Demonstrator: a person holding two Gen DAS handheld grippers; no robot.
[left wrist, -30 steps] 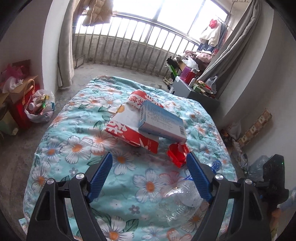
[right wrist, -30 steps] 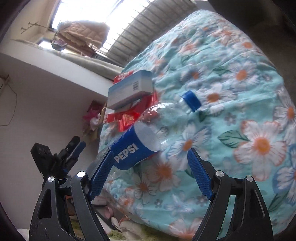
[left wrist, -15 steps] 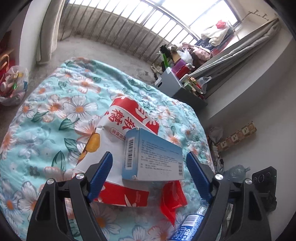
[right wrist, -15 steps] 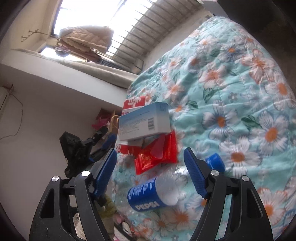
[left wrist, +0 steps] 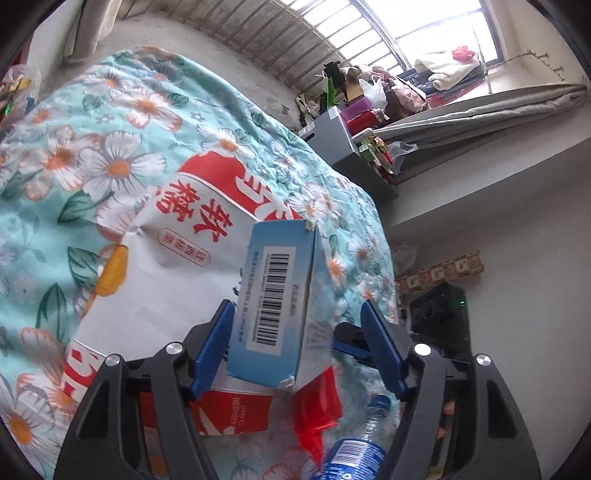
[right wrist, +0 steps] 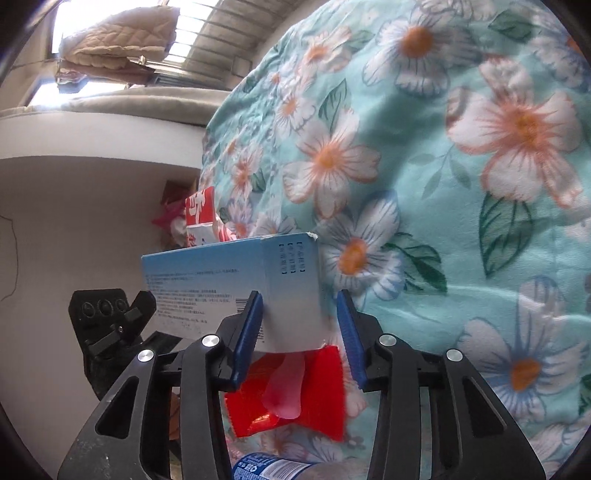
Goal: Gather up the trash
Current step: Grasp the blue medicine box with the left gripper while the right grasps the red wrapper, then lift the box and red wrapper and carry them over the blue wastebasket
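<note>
The blue box [left wrist: 280,295] lies atop a red-and-white bag [left wrist: 177,258] on the floral bedspread [left wrist: 92,155]. Left gripper [left wrist: 295,343] and right gripper [right wrist: 299,325] both straddle the box; jaws have been closing, apart, not visibly pressing. Only the right view shows the red wrapper [right wrist: 295,395] whole below the box; only the left view shows the window [left wrist: 406,29] beyond the box.

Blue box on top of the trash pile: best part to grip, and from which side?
Grip the blue box across its narrow end face, coming in low from the near end along its length. It lies long and flat on the red-and-white bag, so the short end fits between the pads. The right gripper already straddles that end, its jaws just closing; its right pad looks still apart from the box.
</note>
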